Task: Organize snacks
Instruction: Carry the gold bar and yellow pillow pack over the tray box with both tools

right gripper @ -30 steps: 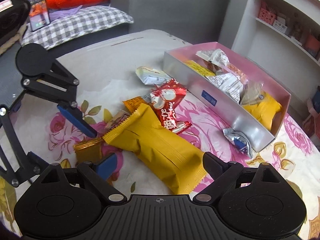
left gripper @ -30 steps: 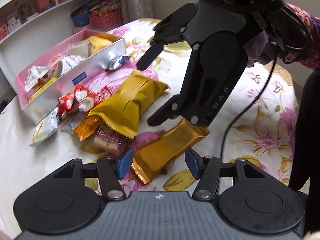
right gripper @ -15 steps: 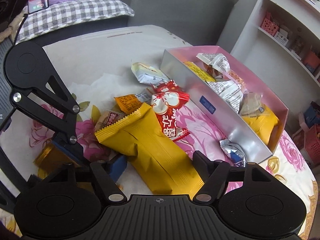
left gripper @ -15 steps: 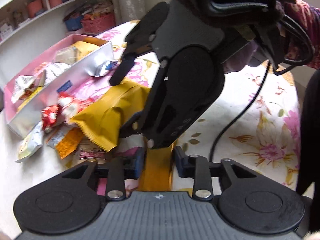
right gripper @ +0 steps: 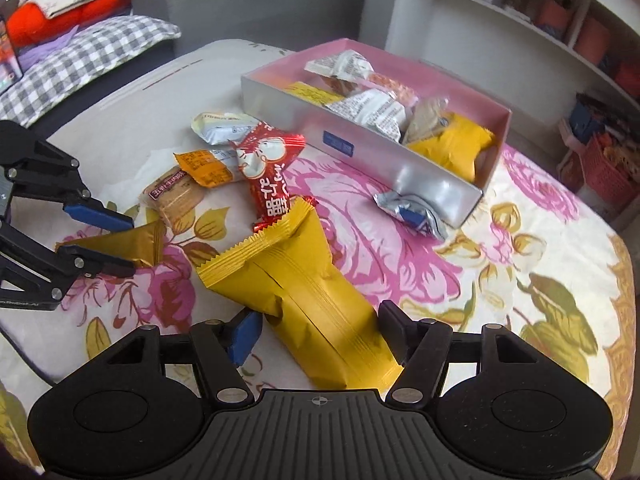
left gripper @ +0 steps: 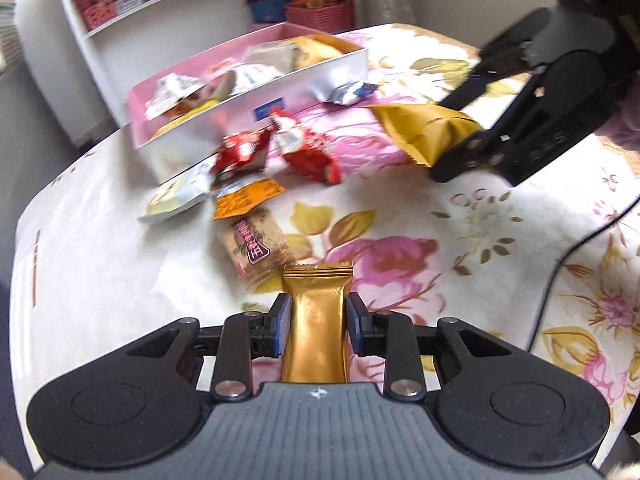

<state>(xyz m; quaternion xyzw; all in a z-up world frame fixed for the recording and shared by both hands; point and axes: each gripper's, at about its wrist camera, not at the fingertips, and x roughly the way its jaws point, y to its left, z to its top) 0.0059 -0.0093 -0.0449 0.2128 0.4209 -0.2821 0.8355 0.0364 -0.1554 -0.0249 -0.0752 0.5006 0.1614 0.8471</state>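
We are abt halfway, we think. The pink box (right gripper: 496,120) is out in front of both grippers & already has a few snacks in it: white packs, a yellow one, a small tan one.

Our left gripper (left gripper: 319,322) is pinching the gold bar (left gripper: 316,320) tight betw its blue pads (left gripper: 282,320), w/ the bar sticking out past the tips. It looks lifted off the counter (left gripper: 100,240), so that one just needs a ride to the box.

Our right gripper (right gripper: 316,332) is spread wide around the big yellow bag (right gripper: 304,300). The blue pad on one side is close to the bag; the other finger may be touching it, we can't tell. It is not squeezing yet.

Still loose on the counter, ahead of the grippers: the red packs (right gripper: 272,168), the orange pack (right gripper: 206,168), the cracker pack (right gripper: 172,194), a white pack (right gripper: 222,126) & a silver-blue pack (right gripper: 412,210) right beside the box wall.

So 2 snacks are being handled, abt 5 or 6 more are left.
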